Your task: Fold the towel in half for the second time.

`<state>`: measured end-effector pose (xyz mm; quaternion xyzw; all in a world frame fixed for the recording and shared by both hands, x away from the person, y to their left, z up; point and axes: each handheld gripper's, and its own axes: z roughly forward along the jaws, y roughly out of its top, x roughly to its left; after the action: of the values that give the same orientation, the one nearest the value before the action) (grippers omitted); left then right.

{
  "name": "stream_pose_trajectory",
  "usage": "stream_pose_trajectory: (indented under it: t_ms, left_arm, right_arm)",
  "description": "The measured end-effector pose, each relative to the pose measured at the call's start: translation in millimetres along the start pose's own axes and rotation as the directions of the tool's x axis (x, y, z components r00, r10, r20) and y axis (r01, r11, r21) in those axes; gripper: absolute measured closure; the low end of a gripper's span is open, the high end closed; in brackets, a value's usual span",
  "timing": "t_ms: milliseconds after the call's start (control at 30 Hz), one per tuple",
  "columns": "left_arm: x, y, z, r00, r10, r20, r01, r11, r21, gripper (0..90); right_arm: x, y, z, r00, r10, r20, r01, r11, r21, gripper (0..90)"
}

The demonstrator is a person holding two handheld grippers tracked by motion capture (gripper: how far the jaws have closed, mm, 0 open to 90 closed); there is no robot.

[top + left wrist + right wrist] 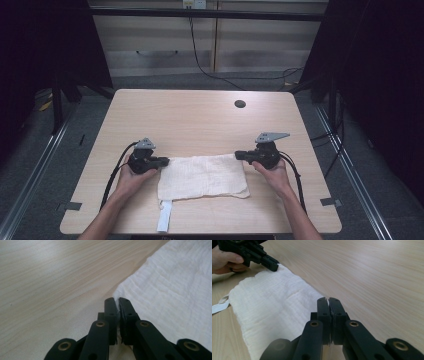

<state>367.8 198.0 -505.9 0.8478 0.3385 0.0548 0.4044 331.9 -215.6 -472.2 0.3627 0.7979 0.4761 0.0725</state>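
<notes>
A white, crinkled rectangular cloth [202,176] lies flat on the light wood-grain worktop [200,115], toward the near edge and roughly centred between the two hands. A narrow white strap [164,216] trails from the cloth's near left corner toward the worktop's front edge. The left tool [165,161], black with a grey three-cornered plate on top, is held in the person's left hand [134,172] at the cloth's far left corner; in the left gripper view its jaws stand pressed together with a thin fold of the cloth's corner [116,296] pinched between them. The right tool [238,155], likewise black with a grey plate, is held in the right hand [272,170] at the cloth's far right corner; in the right gripper view its jaws are closed on the cloth's edge [327,300], a sliver of white showing between the tips. Both corners sit low, at or just above the worktop surface. The right gripper view also shows the left tool [273,266] farther off at the opposite corner. A small dark round hole [240,104] sits in the worktop's far right area, well apart from the cloth.
</notes>
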Motion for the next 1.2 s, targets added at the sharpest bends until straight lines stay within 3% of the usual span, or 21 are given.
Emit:
stream_pose_trajectory:
  t_ms: [333,767,1000,1200]
  left_arm:
    - [-0.7,0.8,0.8,0.9993,-0.02,-0.032,0.02,0.9998,-0.004,86.0]
    - [2.8,1.1,1.5,0.9975,-0.038,-0.06,0.037,0.9991,-0.02,86.0]
    - [2.6,1.4,1.4,0.9963,-0.044,-0.073,0.043,0.9989,-0.019,86.0]
    - [2.4,1.7,1.4,0.9959,-0.044,-0.079,0.043,0.9989,-0.016,86.0]
  right_arm:
    - [21.1,0.0,-14.2,0.9982,-0.036,-0.048,0.035,0.999,-0.037,88.0]
    - [42.5,-16.4,-5.9,0.9925,-0.071,-0.099,0.077,0.996,0.052,87.8]
    - [60.6,-32.9,-6.2,0.9856,-0.105,-0.133,0.121,0.985,0.124,87.7]
    - [68.7,-44.5,2.2,0.9785,-0.096,-0.183,0.129,0.975,0.179,87.6]
